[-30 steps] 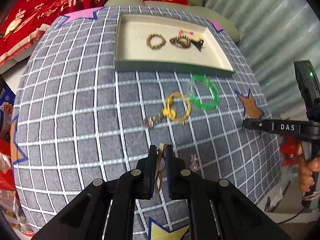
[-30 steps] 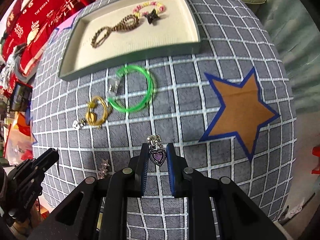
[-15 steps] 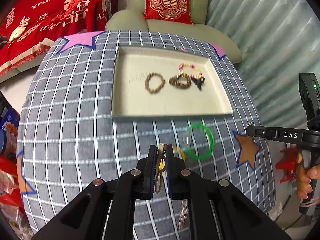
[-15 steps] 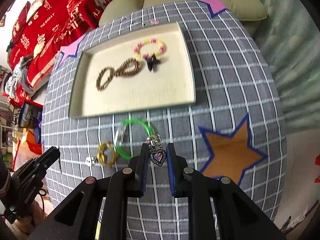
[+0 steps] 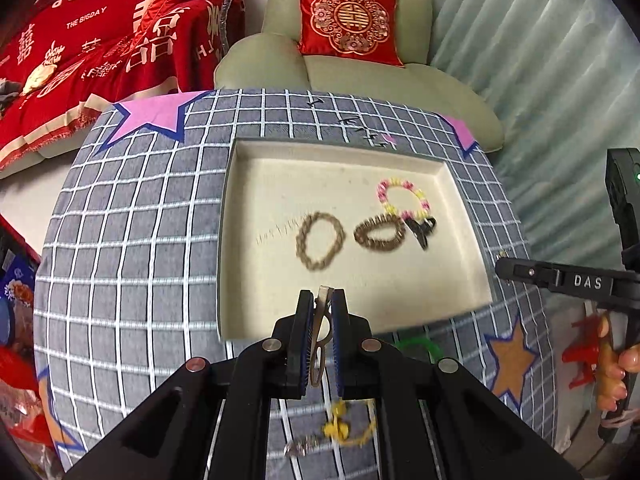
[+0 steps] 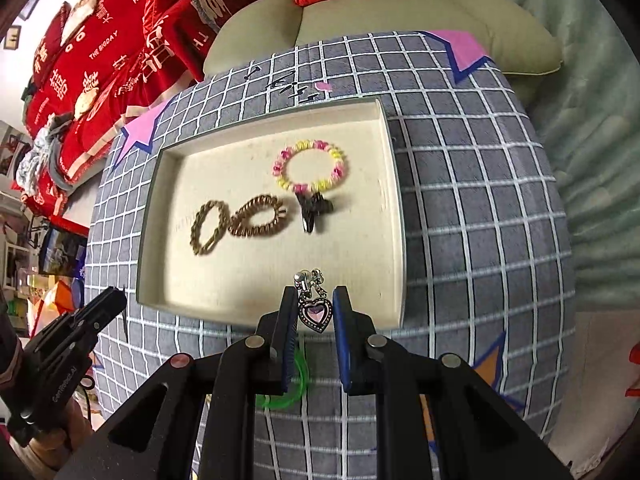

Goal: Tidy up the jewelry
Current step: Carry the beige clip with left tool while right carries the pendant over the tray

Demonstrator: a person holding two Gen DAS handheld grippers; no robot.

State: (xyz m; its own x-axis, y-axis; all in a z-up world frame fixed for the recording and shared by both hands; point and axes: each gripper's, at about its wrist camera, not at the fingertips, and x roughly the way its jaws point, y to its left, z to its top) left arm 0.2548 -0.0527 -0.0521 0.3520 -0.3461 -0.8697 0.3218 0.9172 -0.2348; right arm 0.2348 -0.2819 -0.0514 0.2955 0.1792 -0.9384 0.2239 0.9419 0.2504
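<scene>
The left hand-held gripper (image 5: 321,320) was pinching a thin metal clip (image 5: 320,336) edge-on between its pads, above the near rim of the cream tray (image 5: 256,312). The right hand-held gripper (image 6: 315,312) was clamped on a purple heart pendant (image 6: 316,314), also over the tray's near edge. On the checked surface (image 5: 132,264) below lay a green bangle (image 6: 298,384) and a yellow piece (image 5: 340,426). Farther in the tray sat two brown rings (image 5: 320,246), a black clip (image 5: 420,230) and a pink-yellow beaded bracelet (image 5: 402,200).
</scene>
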